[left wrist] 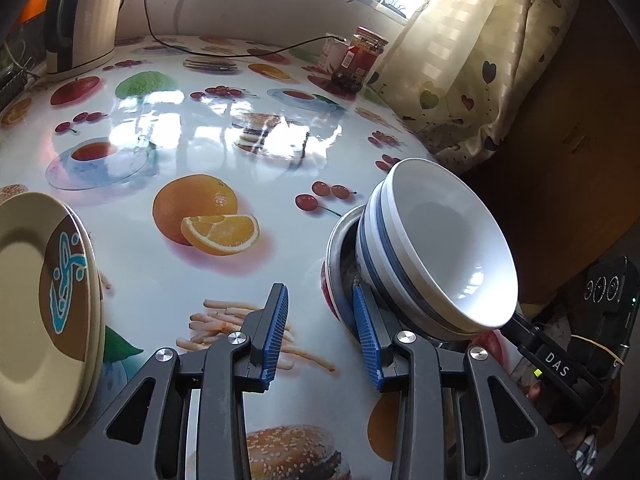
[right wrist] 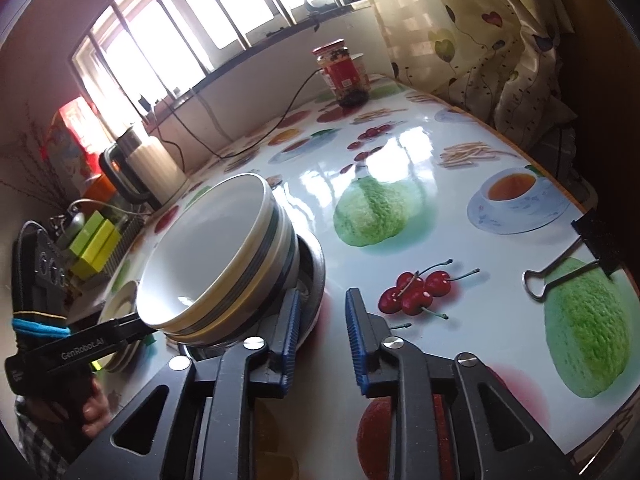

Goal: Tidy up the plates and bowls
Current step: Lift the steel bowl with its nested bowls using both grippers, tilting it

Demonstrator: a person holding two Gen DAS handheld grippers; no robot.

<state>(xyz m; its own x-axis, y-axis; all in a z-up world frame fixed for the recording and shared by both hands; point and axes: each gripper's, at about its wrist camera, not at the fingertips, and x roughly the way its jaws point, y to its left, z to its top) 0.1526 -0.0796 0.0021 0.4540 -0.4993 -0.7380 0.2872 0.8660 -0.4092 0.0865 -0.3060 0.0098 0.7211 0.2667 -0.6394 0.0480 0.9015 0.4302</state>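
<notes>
Both grippers spread, holding nothing: left gripper, right gripper. Stacked bowls sit in a metal dish at 3 o'clock from left; plates at 9. Risk: nudging the tall stack could topple it.

glossy tablecloth — glazed bowls
</notes>
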